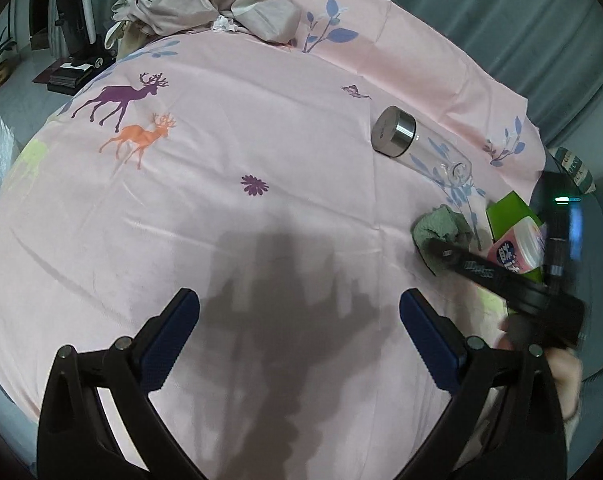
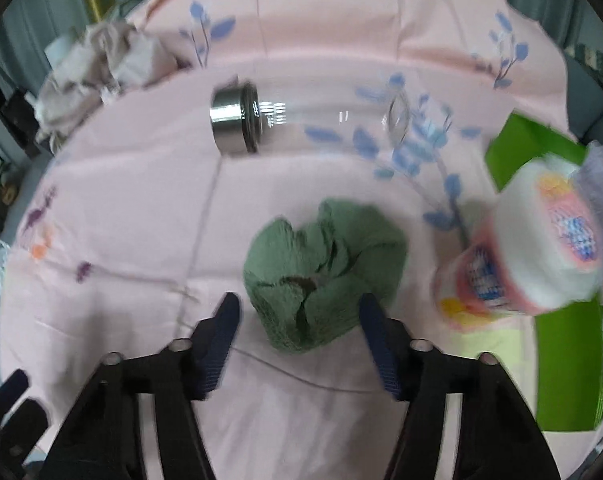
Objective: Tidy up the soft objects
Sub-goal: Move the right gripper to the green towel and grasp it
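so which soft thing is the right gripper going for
The crumpled green cloth, lying between the right gripper's open fingers. The tissue packs sit off to the side; the beige pile is far back.

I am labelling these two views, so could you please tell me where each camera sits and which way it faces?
Left wrist: sits on the left claw, looks down on the pink sheet; the right claw's arm and a hand show too.
Right wrist: sits on the right claw, looks down at the green cloth between its open fingers.
Shared: green cloth, glass bottle, tissue packs.
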Demonstrator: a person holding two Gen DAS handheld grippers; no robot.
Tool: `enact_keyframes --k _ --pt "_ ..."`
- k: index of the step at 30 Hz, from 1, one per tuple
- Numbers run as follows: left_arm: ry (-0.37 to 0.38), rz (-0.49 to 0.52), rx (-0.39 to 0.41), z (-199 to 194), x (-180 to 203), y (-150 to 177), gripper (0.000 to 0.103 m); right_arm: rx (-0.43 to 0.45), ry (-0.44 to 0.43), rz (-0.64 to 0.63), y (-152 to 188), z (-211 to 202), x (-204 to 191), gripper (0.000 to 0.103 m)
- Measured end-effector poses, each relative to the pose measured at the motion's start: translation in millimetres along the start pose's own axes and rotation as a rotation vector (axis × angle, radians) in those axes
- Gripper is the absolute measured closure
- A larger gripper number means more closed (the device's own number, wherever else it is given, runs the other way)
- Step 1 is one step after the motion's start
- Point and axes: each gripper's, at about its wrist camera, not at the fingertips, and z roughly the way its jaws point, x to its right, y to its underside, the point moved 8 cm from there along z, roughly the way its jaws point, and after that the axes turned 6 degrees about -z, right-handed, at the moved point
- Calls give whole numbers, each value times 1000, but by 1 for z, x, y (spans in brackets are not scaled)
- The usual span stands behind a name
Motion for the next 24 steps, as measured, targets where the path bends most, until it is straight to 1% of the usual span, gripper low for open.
enact_keyframes --k 1,2,3,4,5,6,7,13,17,19,20,21,22,23,24 --pt "4 1 -3 0 0 0 3 -15 -5 -6 3 6 -1 63" --pt "7 3 -6 0 1 1 3 -16 -18 -12 5 9 -1 74" --pt "9 3 -8 0 1 2 3 2 -20 -16 5 7 -1 82" --pt "12 5 -10 0 1 3 3 5 -23 -20 7 3 -1 88" --pt "16 5 -11 1 2 3 3 -3 -43 -24 9 -1 -2 91" --pt "17 5 -13 1 2 3 3 -10 -70 -24 11 -4 -4 92" --pt "18 4 -15 2 3 3 3 -20 -117 -21 16 -11 -7 92" --pt "32 -3 -15 2 6 0 3 -47 -287 -66 43 -50 -29 92" --pt "40 -3 -23 4 8 1 3 -52 -336 -126 59 -70 -39 92" --pt "47 0 -30 6 12 3 4 -40 -323 -148 61 -76 -37 89" --pt "51 5 -36 8 15 5 4 -31 -304 -147 61 -79 -32 82" --pt "53 8 -41 9 16 5 4 -26 -297 -140 57 -79 -28 69" --pt "55 9 -49 11 18 8 5 -15 -292 -124 55 -81 -22 60" --pt "61 11 -57 14 21 10 6 4 -294 -99 51 -83 -16 44" --pt "67 12 -67 16 23 12 8 15 -293 -76 49 -83 -10 37"
